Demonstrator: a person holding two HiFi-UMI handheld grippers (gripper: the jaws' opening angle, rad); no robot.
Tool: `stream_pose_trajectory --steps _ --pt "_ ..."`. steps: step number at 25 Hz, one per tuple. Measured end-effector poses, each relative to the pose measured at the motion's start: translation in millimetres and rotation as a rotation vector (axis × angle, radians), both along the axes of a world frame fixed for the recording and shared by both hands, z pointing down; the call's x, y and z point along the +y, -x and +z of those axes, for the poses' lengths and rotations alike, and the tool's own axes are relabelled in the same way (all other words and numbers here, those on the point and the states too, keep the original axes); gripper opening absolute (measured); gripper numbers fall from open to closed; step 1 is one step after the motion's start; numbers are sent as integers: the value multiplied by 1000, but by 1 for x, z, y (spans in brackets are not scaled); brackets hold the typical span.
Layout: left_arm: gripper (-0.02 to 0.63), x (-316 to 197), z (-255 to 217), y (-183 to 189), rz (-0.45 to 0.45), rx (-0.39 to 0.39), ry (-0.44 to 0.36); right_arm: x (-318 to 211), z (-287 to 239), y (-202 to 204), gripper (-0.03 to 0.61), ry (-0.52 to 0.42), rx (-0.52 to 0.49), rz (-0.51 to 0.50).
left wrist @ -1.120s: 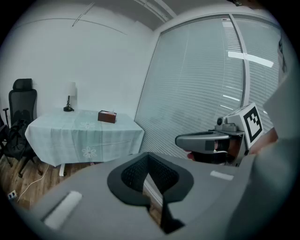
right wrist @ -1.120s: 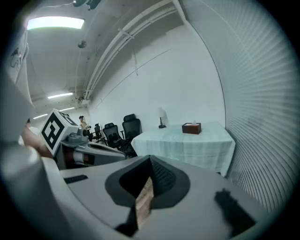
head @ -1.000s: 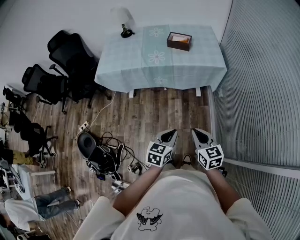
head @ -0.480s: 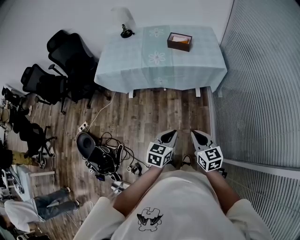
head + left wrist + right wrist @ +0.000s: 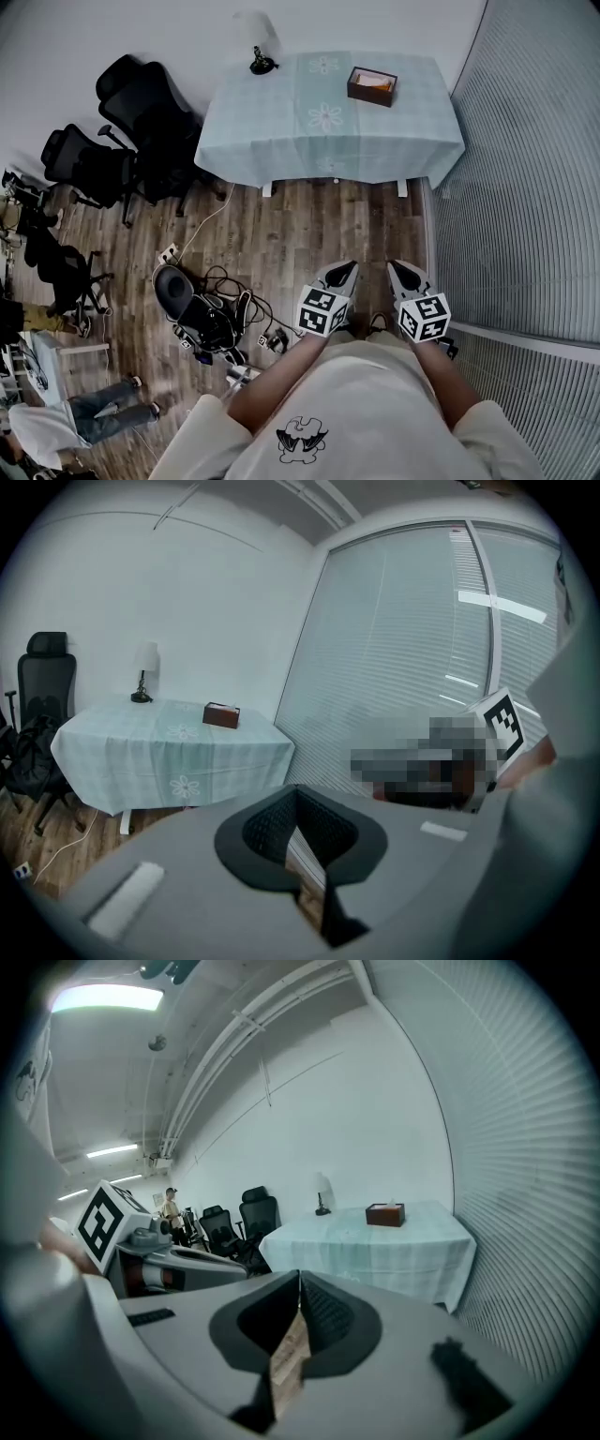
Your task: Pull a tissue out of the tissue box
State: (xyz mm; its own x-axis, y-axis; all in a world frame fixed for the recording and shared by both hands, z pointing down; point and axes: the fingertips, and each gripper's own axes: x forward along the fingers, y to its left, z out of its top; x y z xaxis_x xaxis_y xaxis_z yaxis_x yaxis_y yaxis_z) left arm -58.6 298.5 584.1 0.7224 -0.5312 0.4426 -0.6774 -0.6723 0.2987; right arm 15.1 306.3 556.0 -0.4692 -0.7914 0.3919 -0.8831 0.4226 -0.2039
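Note:
A brown tissue box [image 5: 372, 86] with a pale tissue at its slot stands at the far right part of a table covered in a light green cloth [image 5: 319, 155]. It also shows small and far off in the left gripper view [image 5: 221, 714] and the right gripper view [image 5: 385, 1214]. Both grippers are held close to the person's body, over the wooden floor and well short of the table. My left gripper [image 5: 345, 270] [image 5: 296, 794] is shut and holds nothing. My right gripper [image 5: 401, 269] [image 5: 299, 1279] is shut too, with nothing in it.
A small lamp [image 5: 258, 42] stands at the table's far left corner. Black office chairs [image 5: 141, 103] crowd the left of the table. Cables and gear [image 5: 202, 314] lie on the floor at my left. Window blinds [image 5: 534, 187] run along the right. A person [image 5: 84, 408] sits at the lower left.
In the head view the table and the box have shifted a little to the right and down. Both grippers have moved slightly along with the body and stay shut.

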Motion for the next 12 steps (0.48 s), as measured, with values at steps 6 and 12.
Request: stream_pose_trajectory --steps 6,12 --pt "6 -29 5 21 18 -3 -9 -26 12 8 14 25 21 62" --pt "6 -60 6 23 18 21 5 -62 15 10 13 43 28 88"
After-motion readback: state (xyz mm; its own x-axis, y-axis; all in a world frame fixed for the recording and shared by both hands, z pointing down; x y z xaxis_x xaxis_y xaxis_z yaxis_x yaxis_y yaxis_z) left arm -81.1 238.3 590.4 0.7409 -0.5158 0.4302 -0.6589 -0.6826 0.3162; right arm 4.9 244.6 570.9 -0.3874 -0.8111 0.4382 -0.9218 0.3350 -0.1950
